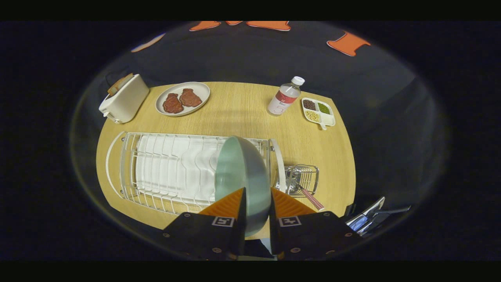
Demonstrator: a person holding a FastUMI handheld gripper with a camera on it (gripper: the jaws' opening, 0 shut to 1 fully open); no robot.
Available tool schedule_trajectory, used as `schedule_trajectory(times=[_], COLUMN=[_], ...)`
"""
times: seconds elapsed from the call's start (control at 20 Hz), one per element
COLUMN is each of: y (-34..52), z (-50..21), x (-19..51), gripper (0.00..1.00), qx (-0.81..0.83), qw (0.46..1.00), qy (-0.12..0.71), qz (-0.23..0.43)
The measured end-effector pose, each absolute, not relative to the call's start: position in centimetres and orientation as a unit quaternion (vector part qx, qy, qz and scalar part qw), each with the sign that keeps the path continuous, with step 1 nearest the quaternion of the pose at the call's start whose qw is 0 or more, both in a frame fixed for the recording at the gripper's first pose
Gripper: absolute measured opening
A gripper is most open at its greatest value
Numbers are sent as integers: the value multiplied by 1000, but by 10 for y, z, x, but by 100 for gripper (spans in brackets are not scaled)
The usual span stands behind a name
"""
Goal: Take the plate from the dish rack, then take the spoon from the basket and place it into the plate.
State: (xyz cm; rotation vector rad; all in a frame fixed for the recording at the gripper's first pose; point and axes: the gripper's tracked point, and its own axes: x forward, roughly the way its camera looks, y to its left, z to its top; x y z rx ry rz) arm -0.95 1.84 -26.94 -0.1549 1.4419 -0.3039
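Two fingers of my claw (256, 203) are clamped on the rim of the pale green round plate (242, 176), one on each face, so it's gripped edge-on and standing upright. The plate sits above the right end of the white wire dish rack (156, 168); I can't tell whether its bottom edge is clear of the wires or touching them.

Handling-wise, it looks like glazed ceramic or melamine: stiff, smooth, probably slick, and likely breakable if it drops. Pinched by the rim like this, the weight hangs off the fingers, so I'd guess it wants to swing or slip if I tilt fast. Slow moves, then lay it flat on the bare wooden tabletop (242, 113).

Next up is the metal spoon with the red checked handle (309, 196), lying in the small chrome wire basket (303, 178) just right of the rack. It's thin, light and rigid; the handle pokes out over the basket's near edge, so that's where I'd grab.
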Motion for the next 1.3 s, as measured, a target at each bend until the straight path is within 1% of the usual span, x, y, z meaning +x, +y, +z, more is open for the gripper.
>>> schedule_trajectory(times=[0.3,0.55,0.8,0.9,1.3], y=[8,20,26,22,12], z=[-253,-230,-220,-221,-259], x=[-17,-41,-89,-110,-190], gripper=[23,23,22,22,22], qx=[-73,10,107,128,180], qw=[752,768,764,760,754], qy=[641,632,633,635,632], qz=[-138,-103,-63,-57,-24])
